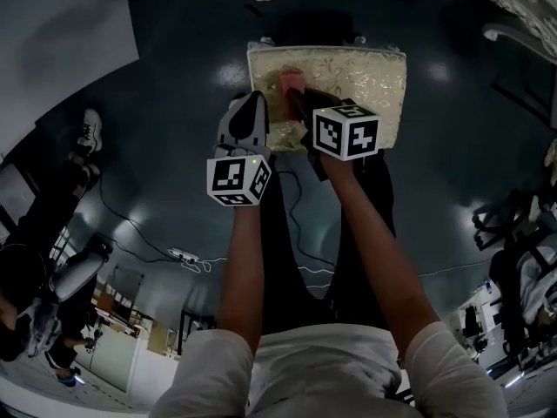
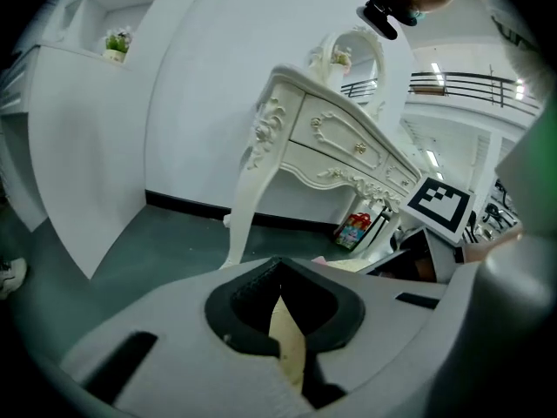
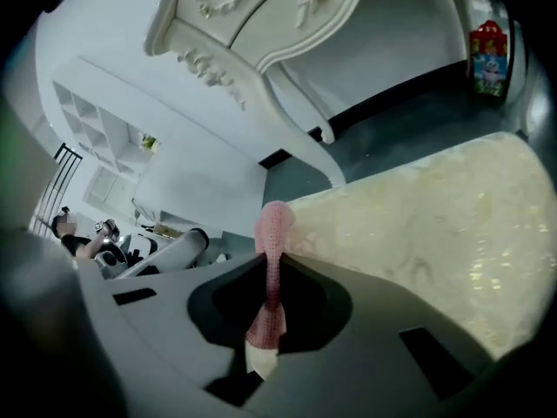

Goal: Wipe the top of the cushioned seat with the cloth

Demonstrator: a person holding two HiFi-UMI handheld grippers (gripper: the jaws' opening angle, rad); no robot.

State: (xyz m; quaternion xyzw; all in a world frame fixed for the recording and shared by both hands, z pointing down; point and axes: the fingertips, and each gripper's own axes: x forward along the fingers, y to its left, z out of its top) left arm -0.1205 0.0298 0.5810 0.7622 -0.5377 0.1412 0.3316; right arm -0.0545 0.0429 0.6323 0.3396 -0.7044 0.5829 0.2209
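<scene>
While right gripper (image 1: 298, 103) clenched pink cloth (image 3: 273, 229) against cushioned seat (image 1: 365, 77), upper centre of frame, ready for wiping, left gripper (image 1: 251, 107) pinched cream seat edge, probably steadying it.

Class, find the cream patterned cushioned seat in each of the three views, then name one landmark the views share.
Head view: cream patterned cushioned seat, top centre.
Left gripper view: only a cream sliver between the jaws, bottom centre.
Right gripper view: right half, behind the pink cloth.
Shared landmark: white carved dressing table, in the upper part of both gripper views, top-right corner of the head view.
</scene>
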